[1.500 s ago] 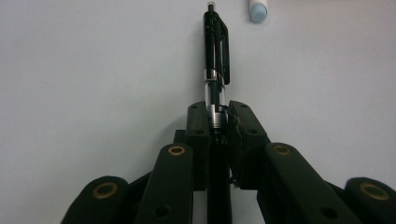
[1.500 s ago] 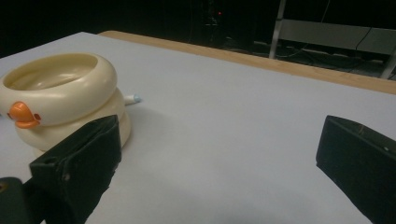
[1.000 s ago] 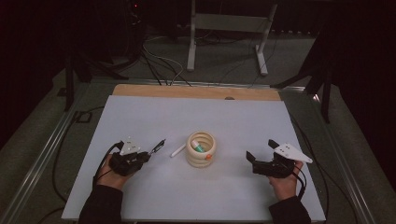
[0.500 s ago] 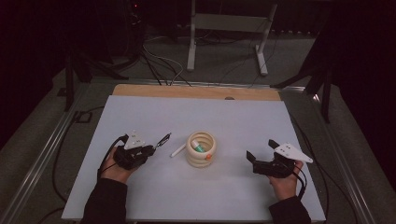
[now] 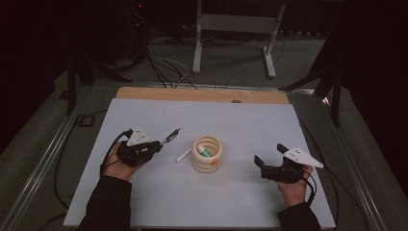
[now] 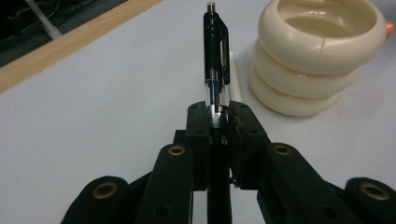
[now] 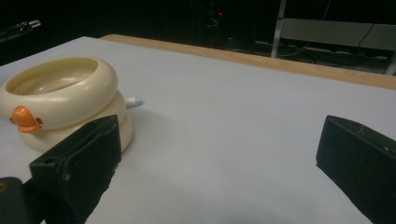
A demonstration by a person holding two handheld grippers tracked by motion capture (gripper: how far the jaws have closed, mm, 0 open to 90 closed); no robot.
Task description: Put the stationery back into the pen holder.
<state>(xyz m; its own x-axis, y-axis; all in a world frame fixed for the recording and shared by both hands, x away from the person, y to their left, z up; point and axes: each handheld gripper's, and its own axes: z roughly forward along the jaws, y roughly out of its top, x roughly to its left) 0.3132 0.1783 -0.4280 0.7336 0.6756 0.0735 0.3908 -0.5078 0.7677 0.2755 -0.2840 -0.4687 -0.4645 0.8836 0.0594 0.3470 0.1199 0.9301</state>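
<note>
Pen, black, slim, stiff and probably slippery, sits clamped at its clear lower barrel in the left tool, raised left of the cream ring holder; right tool gapes empty.

A white board covers the table, and a bare wooden strip runs along the board's far edge, with a small dark knob on the strip near its middle. Beyond the board, on the grey floor, stands a pale metal stand on two legs, and dark cables trail across the floor to the left of it. A metal rail borders the board's left side.
</note>
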